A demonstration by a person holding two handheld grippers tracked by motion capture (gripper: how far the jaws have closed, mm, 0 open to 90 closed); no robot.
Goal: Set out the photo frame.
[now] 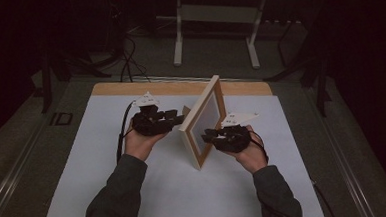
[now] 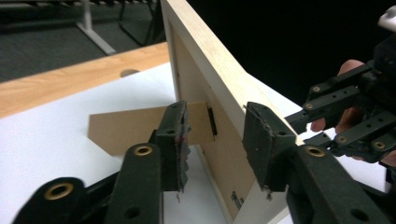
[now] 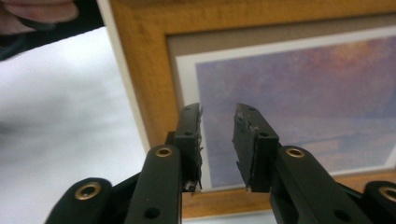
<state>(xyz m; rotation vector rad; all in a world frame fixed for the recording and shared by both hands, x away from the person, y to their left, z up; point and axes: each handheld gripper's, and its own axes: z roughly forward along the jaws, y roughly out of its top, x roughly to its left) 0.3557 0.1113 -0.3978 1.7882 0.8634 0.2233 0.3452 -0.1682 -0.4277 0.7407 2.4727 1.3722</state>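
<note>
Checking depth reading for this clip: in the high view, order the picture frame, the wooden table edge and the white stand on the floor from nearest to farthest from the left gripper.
1. Picture frame: just right of the left gripper, standing on the table.
2. Wooden table edge: behind the gripper, along the far side.
3. White stand: on the floor beyond the table.

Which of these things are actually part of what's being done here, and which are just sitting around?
Part of the job:
- picture frame, standing upright on the white table
- its cardboard prop at the back
- left hand-held gripper
- right hand-held gripper

Just lying about:
- white stand on the floor behind
- floor cables
</note>
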